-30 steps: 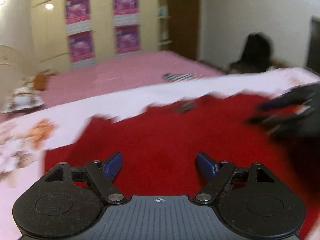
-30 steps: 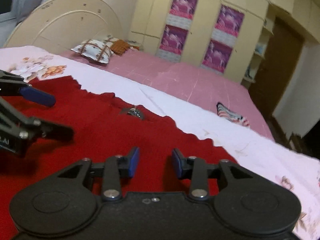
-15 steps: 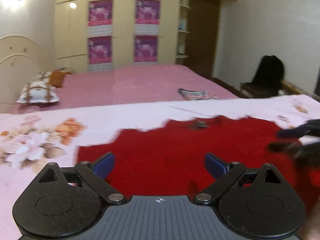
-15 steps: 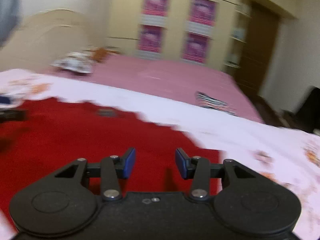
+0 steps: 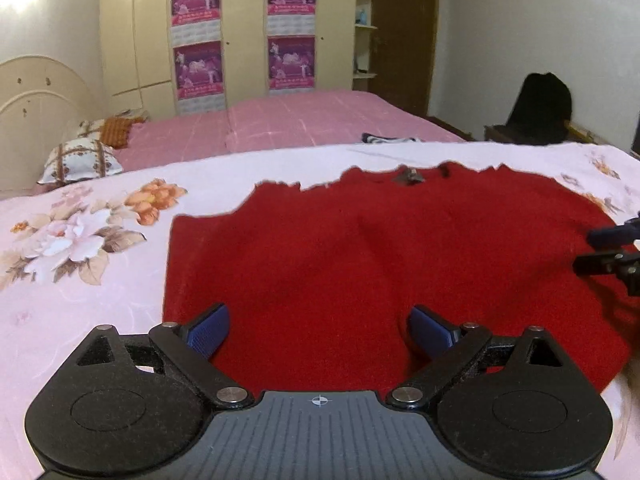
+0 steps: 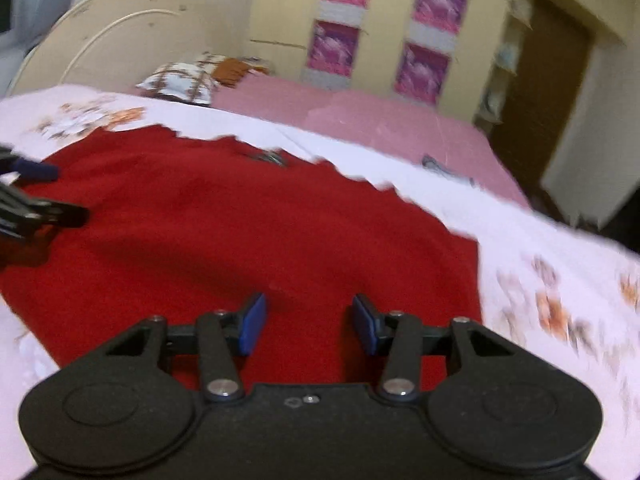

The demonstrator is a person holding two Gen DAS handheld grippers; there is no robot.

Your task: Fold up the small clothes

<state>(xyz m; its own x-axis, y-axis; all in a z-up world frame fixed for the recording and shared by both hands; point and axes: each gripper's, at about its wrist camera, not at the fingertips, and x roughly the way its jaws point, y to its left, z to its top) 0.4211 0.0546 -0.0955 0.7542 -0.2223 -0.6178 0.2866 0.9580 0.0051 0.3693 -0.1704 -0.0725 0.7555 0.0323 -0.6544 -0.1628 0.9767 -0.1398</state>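
A red garment lies spread flat on a white floral bedsheet; it also shows in the right wrist view. A small dark tag sits at its far edge. My left gripper is open and empty, just above the garment's near left part. My right gripper is open and empty above the garment's near right part. It shows at the right edge of the left wrist view. The left gripper shows at the left edge of the right wrist view.
A pink bed lies behind, with pillows at its left and a striped folded cloth near its right side. A wardrobe with purple posters, a brown door and a chair with a dark bag stand beyond.
Both grippers have drawn apart toward the garment's left and right sides and back toward its near edge. The left gripper has opened somewhat wider. The garment lies as before.
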